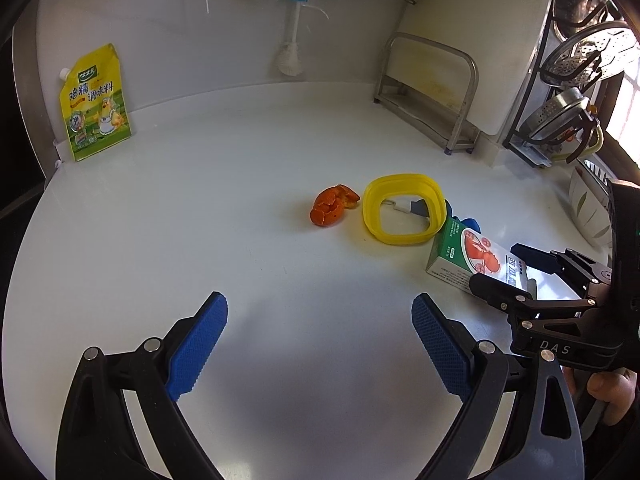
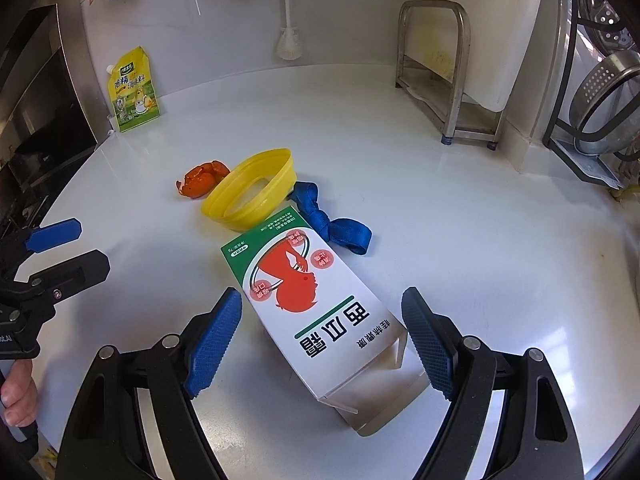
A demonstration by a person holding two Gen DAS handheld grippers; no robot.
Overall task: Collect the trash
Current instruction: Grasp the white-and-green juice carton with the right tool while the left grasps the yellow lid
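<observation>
White countertop (image 1: 200, 208) fills the left wrist view, backed by a pale wall with a yellow-green stand-up seasoning pouch (image 1: 95, 104) leaning at ten o'clock, a white bottle brush with a blue handle (image 1: 291, 46) hanging at twelve, and a steel wire rack (image 1: 430, 92) at one. Near the middle lies a scrap of orange citrus peel (image 1: 332, 205), and just beside it at three o'clock sits a yellow plastic ring-shaped container (image 1: 404, 209). The left gripper (image 1: 320, 344) hovers at six o'clock with its blue pads spread wide over bare counter, gripping nothing. At four o'clock the right gripper (image 1: 508, 270) reaches onto a white-and-green cardboard box with a red figure (image 1: 468, 258). From the right wrist view the same box (image 2: 308, 312) lies flat at the centre, running from the yellow container (image 2: 252, 192) at eleven o'clock down between the right gripper's (image 2: 322, 344) blue pads, which stand apart on either side of it; whether they touch its sides is unclear. A knotted blue fabric strap (image 2: 328, 220) lies at the box's far right, the peel (image 2: 202, 184) beyond the container, and the left gripper (image 2: 68, 248) waits open at nine o'clock. The step in hand appears to be picking up the box as trash; the next move likely calls for closing the pads on its long sides gently enough not to crush the open end, then lifting.
</observation>
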